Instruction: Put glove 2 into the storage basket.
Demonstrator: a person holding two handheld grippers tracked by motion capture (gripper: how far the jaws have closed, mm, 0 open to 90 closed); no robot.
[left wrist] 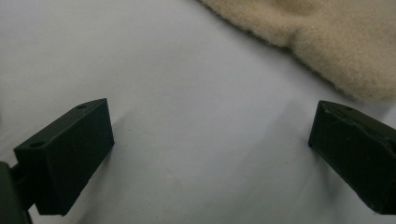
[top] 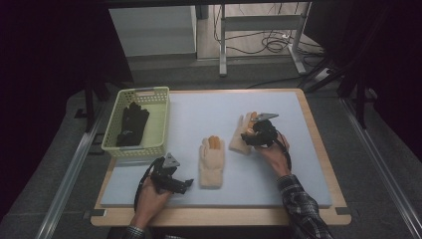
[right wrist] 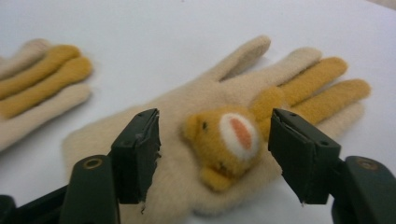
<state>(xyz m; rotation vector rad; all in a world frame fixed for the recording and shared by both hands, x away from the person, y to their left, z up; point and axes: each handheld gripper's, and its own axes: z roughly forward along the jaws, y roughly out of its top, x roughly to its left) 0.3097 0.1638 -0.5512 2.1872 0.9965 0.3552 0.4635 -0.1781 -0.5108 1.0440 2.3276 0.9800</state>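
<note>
My right gripper [right wrist: 215, 154], jaws apart and empty, hangs directly over the bear glove [right wrist: 201, 154]; its fingers point away from me. My left gripper [left wrist: 210, 154] waits open beside the other glove [left wrist: 327, 42].

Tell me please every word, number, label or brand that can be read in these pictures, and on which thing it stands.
There are none: no readable text stands on the cream gloves, the black glove, the basket or the left gripper and right gripper. The bear face is a figure, not writing.
</note>
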